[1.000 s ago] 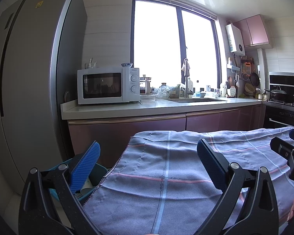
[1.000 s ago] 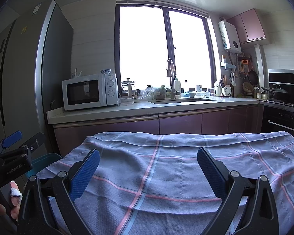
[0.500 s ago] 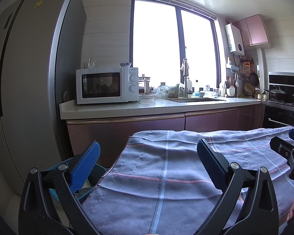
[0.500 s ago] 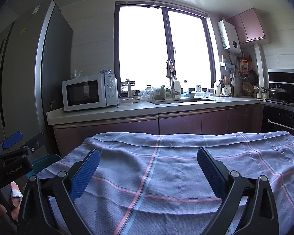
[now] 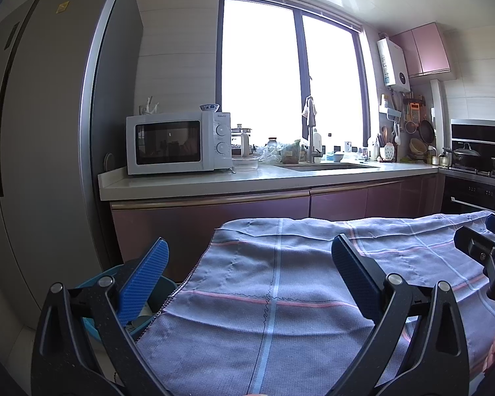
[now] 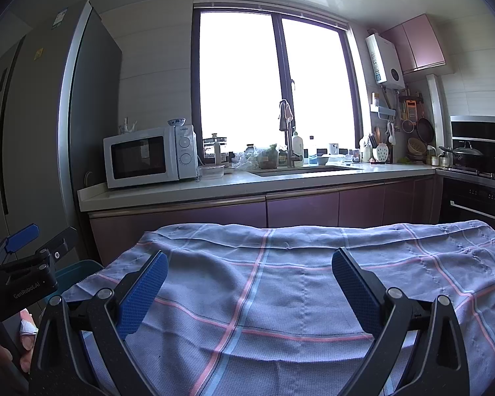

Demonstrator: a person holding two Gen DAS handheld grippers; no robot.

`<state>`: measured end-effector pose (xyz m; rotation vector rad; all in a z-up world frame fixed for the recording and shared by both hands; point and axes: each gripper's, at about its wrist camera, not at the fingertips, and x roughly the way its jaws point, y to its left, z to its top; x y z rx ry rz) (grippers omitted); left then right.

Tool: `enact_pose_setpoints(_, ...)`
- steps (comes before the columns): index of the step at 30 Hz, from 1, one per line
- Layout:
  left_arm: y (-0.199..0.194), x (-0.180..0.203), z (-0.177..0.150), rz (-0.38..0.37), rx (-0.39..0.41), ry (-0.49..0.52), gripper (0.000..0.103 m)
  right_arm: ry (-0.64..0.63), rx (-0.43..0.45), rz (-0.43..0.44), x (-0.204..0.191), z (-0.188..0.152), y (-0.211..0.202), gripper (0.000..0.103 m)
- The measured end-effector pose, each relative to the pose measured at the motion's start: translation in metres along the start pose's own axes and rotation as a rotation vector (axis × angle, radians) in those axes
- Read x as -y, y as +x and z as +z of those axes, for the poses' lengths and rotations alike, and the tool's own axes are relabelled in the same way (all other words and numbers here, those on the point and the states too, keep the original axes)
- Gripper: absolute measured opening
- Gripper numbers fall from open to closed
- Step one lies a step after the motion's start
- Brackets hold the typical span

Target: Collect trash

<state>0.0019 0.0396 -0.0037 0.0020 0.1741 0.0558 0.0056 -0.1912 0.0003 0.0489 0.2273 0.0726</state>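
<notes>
Left tool [image 5: 247, 277] spread, empty | right tool [image 6: 247, 283] spread, empty | blue bin [image 5: 166, 292] below-left of left tool

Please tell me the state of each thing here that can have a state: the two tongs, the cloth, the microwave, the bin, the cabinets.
left tongs: open, holding nothing
right tongs: open, holding nothing
checked cloth: spread flat, slightly wrinkled
microwave: door closed
blue bin: uncovered, beside the cloth's left edge
lower cabinets: doors closed
pan on stove: lid on
</notes>
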Motion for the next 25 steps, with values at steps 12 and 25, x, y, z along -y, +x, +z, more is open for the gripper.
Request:
enact_pose_setpoints(12, 0.007, 0.003, -0.003, -0.015, -0.001, 0.004, 0.097, 0.007, 0.001, -0.005, 0.002, 0.000, 0.001, 0.096)
enact_pose_setpoints(25, 0.081, 0.020, -0.016, -0.124, -0.311, 0.033, 0.097, 0.015, -0.151, -0.037, 0.032, -0.004, 0.031, 0.096)
